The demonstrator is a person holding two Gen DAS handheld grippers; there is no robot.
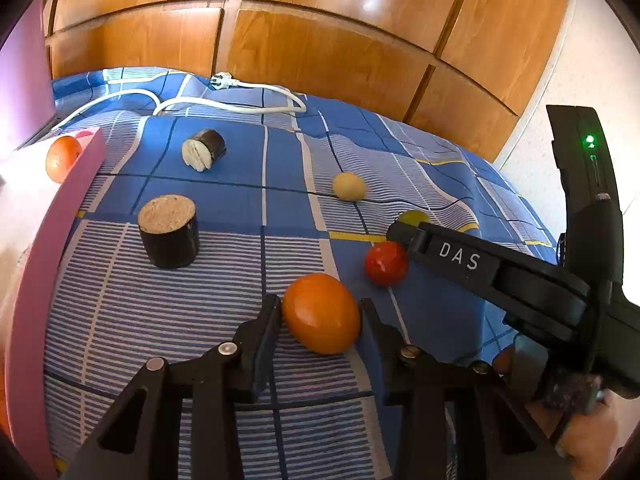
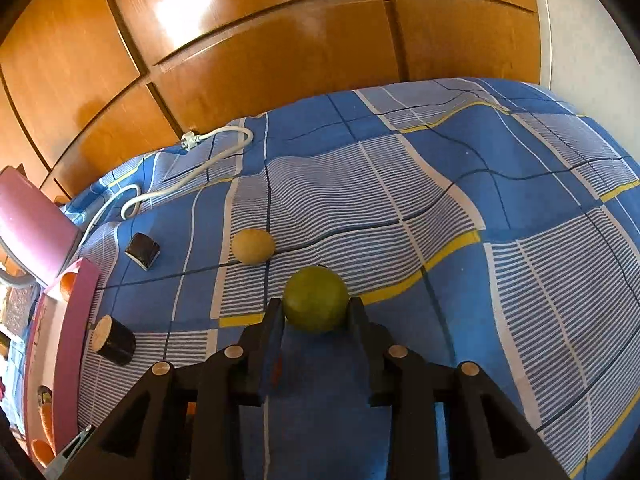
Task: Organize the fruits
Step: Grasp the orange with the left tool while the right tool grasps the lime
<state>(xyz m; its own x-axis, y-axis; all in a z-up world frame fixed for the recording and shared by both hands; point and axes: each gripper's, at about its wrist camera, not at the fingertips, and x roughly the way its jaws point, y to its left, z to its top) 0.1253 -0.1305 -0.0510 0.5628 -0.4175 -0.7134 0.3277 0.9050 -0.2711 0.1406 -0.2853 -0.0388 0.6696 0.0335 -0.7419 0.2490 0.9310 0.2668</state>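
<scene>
On a blue checked cloth, my left gripper [image 1: 321, 307] is shut on a large orange fruit [image 1: 321, 313], one finger against each side. My right gripper [image 2: 316, 307] is shut on a green round fruit [image 2: 316, 298]; in the left wrist view that gripper [image 1: 400, 229] reaches in from the right and mostly hides the green fruit [image 1: 413, 216]. A red tomato [image 1: 386, 263] lies beside it. A pale yellow fruit [image 1: 349, 186] [image 2: 253, 245] lies further back. A pink box [image 1: 48, 240] [image 2: 72, 340] at the left holds an orange [image 1: 62, 157].
Two dark cylindrical pieces [image 1: 170, 230] [image 1: 204, 149] lie on the cloth near the box. A white cable with plug [image 1: 224, 80] [image 2: 188, 140] lies at the far edge. Wooden cabinet doors [image 1: 320, 40] stand behind. A pink lid [image 2: 32, 220] leans at the left.
</scene>
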